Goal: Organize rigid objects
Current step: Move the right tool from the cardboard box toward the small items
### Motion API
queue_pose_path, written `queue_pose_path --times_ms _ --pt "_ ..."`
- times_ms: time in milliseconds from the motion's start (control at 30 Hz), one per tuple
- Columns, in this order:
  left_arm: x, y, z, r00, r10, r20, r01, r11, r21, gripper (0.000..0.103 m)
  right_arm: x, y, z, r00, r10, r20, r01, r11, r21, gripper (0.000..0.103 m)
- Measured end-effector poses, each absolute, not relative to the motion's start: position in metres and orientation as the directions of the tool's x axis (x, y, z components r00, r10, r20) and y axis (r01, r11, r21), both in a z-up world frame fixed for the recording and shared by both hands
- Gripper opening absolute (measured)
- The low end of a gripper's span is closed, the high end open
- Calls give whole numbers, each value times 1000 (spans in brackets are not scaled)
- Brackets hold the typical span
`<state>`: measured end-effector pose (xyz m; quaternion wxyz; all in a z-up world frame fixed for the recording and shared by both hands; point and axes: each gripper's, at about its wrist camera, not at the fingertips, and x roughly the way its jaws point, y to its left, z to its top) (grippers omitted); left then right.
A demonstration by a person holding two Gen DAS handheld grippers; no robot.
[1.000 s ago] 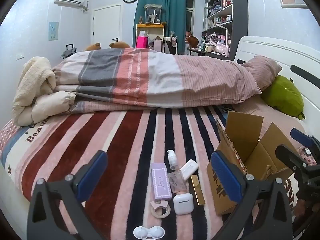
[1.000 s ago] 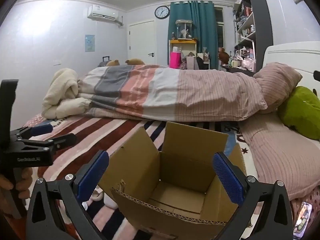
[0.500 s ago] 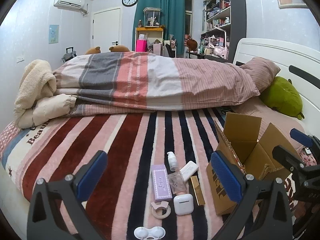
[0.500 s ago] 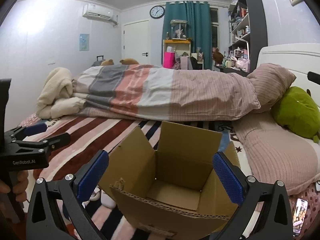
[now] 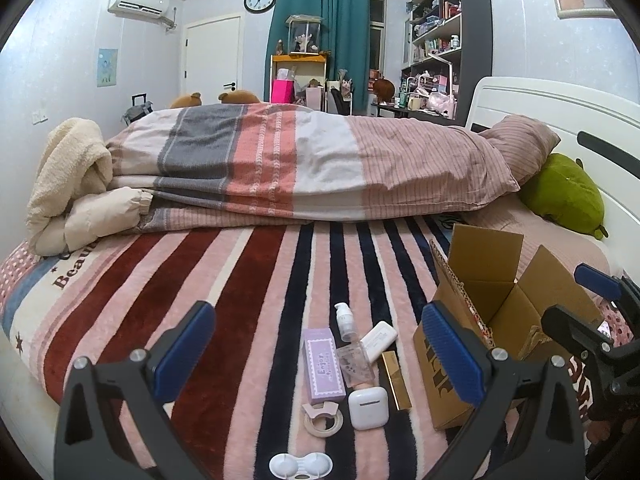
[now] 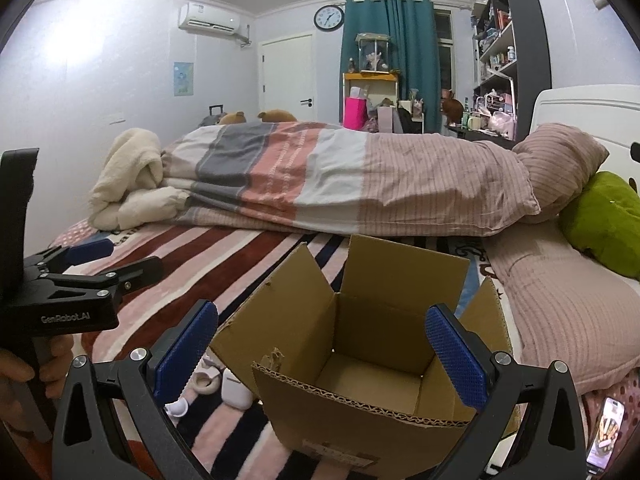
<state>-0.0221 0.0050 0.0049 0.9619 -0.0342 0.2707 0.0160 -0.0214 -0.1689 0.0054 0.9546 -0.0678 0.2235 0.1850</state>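
Note:
An open cardboard box [image 5: 492,312] stands on the striped bed; its inside shows empty in the right wrist view [image 6: 360,344]. Left of it lie small items: a purple carton [image 5: 323,365], a clear pump bottle [image 5: 349,340], a white bar [image 5: 378,340], a gold stick [image 5: 395,380], a white earbud case [image 5: 368,407], a tape roll [image 5: 322,420] and a white double-cup case [image 5: 300,465]. My left gripper [image 5: 320,348] is open and empty above these items. My right gripper [image 6: 322,344] is open and empty, with the box between its fingers but apart from them.
A rolled striped duvet [image 5: 312,164] and cream blanket [image 5: 68,184] lie across the bed's far side. A green plush [image 5: 560,196] and a pink pillow [image 6: 560,160] sit by the white headboard. A phone [image 6: 606,440] lies at the right edge.
Both views shifted slightly; the items and box sit a little lower and closer in frame. Both grippers stay open and empty.

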Motion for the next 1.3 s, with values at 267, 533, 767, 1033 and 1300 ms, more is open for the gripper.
queue_pose_path --times_ms 267,533,767,1033,1300 --pt "-21 6 5 852 17 -523 -52 997 -53 103 -22 -167 4 817 348 -460 -407 913 -33 103" --pt "-21 10 5 852 21 -524 -55 997 -50 103 -23 -167 3 817 346 -461 -405 914 -32 103" --pt "-21 13 5 851 24 -525 -58 997 -48 103 -23 -168 1 815 348 -463 -407 913 -29 103" --pt "-21 16 4 851 29 -525 -62 997 -45 103 -25 -169 -3 811 352 -468 -409 912 -23 103" --pt "-22 21 4 855 41 -517 -73 996 -42 103 -26 -169 -2 810 365 -458 -419 908 -18 103"
